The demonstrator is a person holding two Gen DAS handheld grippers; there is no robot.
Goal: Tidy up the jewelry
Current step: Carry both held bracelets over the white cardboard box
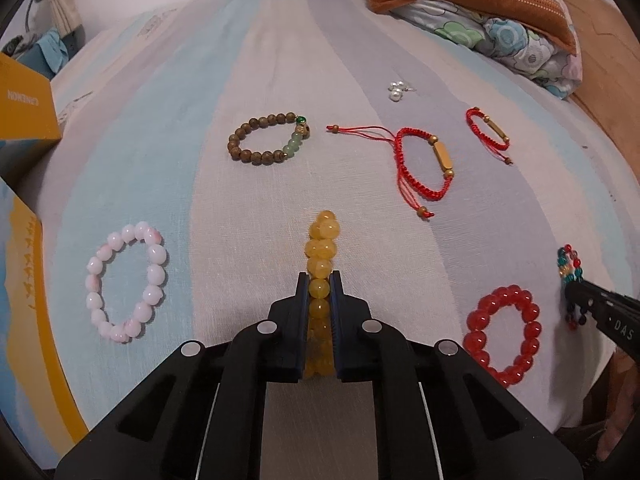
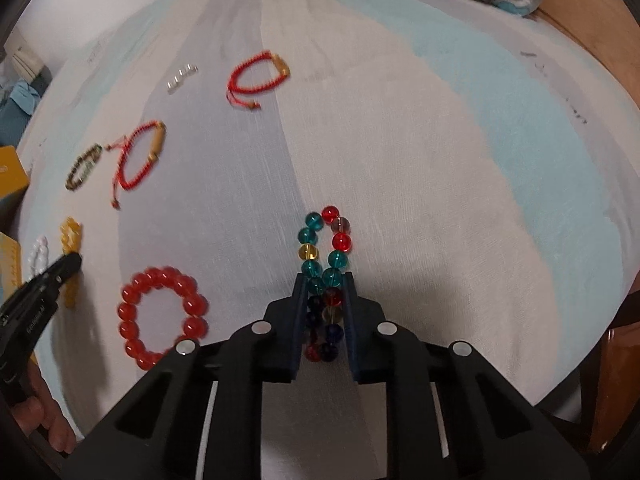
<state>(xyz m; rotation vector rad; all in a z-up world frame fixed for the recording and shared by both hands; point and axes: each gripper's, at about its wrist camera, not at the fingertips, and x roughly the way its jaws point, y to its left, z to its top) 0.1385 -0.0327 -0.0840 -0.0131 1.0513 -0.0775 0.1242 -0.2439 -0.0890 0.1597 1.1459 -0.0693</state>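
Squeezing both loops flat, you have a bracelet in each gripper. Your left gripper (image 1: 319, 280) is closed on the yellow bracelet (image 1: 320, 256), which lies near the middle of the bed sheet (image 1: 240, 80), its two sides pressed together between the pads. Your right gripper (image 2: 325, 282) is closed on the mixed-colour bracelet (image 2: 326, 248) at the near right, with the far end of the loop poking out past the fingertips.

Both look like round glossy beads on a stretchy cord, so expect them to be light, floppy and slippery: the beads can roll against the pads and the free end will dangle and swing once it leaves the sheet. Glass-like beads may chip if dropped, though the bedding is soft. Holding across both strands, as you do now, seems the safest place.

The red bracelet (image 1: 504, 332) lies between the two, and the pink bracelet (image 1: 126, 280) sits to the left, both untouched.
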